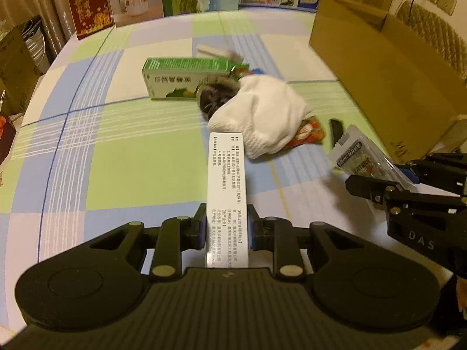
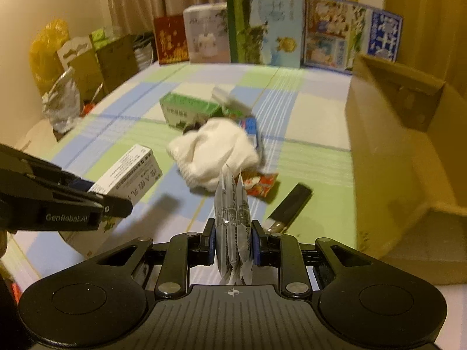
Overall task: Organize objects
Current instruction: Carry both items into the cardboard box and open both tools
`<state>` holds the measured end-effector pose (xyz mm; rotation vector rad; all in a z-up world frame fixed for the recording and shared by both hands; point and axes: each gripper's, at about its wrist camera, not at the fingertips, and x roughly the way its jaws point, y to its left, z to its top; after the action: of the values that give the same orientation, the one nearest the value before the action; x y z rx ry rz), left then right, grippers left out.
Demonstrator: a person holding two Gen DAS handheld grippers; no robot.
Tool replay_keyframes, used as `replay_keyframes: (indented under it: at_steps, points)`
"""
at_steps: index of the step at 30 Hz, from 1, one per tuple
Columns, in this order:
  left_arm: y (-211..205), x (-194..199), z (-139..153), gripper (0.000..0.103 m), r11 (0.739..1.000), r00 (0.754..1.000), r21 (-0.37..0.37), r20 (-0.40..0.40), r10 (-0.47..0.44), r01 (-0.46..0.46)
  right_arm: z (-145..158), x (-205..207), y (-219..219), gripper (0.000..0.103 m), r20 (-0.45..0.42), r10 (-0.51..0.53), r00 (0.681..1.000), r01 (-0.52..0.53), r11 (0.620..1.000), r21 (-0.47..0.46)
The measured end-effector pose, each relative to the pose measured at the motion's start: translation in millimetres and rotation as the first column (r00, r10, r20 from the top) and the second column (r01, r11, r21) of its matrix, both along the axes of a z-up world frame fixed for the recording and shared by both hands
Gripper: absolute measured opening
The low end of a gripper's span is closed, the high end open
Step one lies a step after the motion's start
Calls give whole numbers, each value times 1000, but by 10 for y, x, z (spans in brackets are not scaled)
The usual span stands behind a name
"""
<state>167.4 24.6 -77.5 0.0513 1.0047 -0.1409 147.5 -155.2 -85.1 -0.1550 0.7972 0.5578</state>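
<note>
My left gripper (image 1: 227, 224) is shut on a long white medicine box (image 1: 226, 180) with black print, held above the checked tablecloth (image 1: 122, 157). The same box (image 2: 128, 175) shows at the left of the right wrist view. My right gripper (image 2: 233, 237) is shut on silver sachets (image 2: 232, 215), which also appear in the left wrist view as a silver packet (image 1: 362, 157) at the right. In the middle of the table lies a pile: a white sock (image 1: 262, 113), a green box (image 1: 181, 77), a dark furry item (image 1: 213, 93), a red packet (image 1: 309, 134).
An open cardboard box (image 1: 388, 67) stands on the right side of the table. A black flat object (image 2: 292, 205) lies near it. Picture boards and boxes (image 2: 262, 32) line the far edge. Bags (image 2: 67, 67) stand at the far left.
</note>
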Motion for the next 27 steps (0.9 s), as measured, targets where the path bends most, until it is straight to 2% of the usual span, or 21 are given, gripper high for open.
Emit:
replay_keyframes:
  at_steps: [8, 14, 21, 27]
  points:
    - [-455, -65, 613, 21, 996, 992, -37, 99, -73, 77, 748, 4, -493, 21, 82, -111, 990, 103, 990, 94]
    - [-1107, 86, 1004, 21, 981, 972, -80, 172, -163, 178, 1191, 246, -1149, 21, 154, -251, 956, 239, 966, 95]
    - [-1840, 364, 1166, 21, 954, 948, -120, 200, -249, 276, 1275, 541, -1812, 21, 113, -362, 925, 350, 930, 114]
    - [-2249, 628, 1104, 21, 940, 938, -130, 188, -291, 317, 1155, 687, -2110, 21, 76, -405, 911, 396, 911, 113]
